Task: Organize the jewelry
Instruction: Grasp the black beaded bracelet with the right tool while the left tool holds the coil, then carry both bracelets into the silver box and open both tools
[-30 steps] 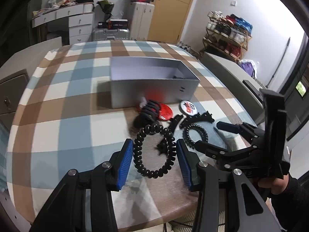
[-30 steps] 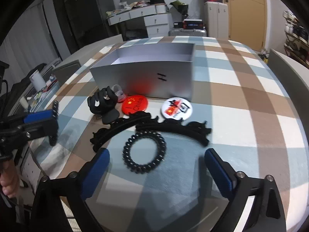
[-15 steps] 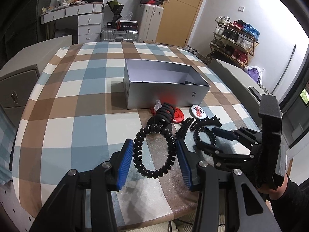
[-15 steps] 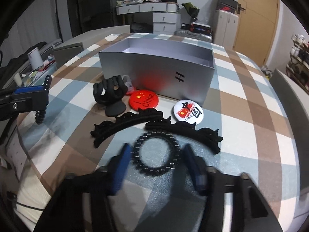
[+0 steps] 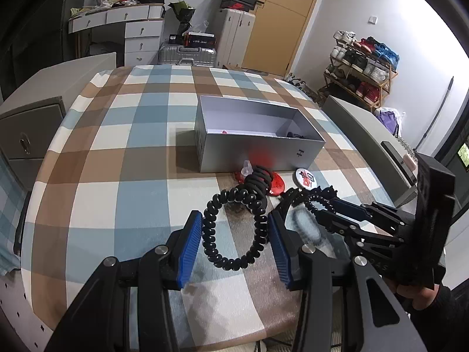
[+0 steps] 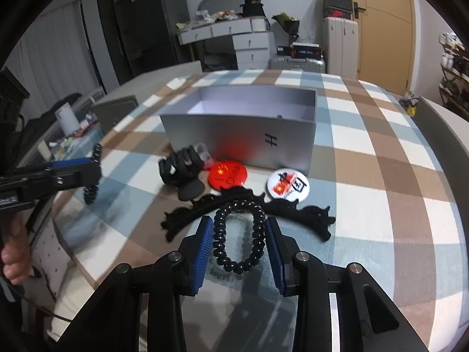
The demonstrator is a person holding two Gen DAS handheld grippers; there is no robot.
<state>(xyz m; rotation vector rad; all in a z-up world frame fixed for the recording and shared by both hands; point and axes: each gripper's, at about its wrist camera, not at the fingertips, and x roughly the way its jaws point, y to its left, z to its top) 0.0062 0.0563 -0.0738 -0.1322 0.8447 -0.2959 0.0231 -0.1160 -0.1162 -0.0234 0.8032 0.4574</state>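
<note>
Left gripper (image 5: 236,239) clamped on a large black spiral hair tie (image 5: 234,228), right gripper (image 6: 239,248) squeezing a smaller spiral hair tie (image 6: 239,236), grey box (image 6: 243,126) behind on the checked worktop (image 6: 381,193)

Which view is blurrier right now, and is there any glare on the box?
Right wrist view: slight motion blur on the claw clip and left tool; the red badge glows on the silver box. Left wrist view: sharper, strong fisheye bending.

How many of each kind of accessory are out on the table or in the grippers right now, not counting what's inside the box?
Spiral hair ties: 2, one in the left gripper, one in the right gripper
Round badges: 2, red and white
Black claw clip: 1
Black long ornate clips: 2
Total: 7
</note>
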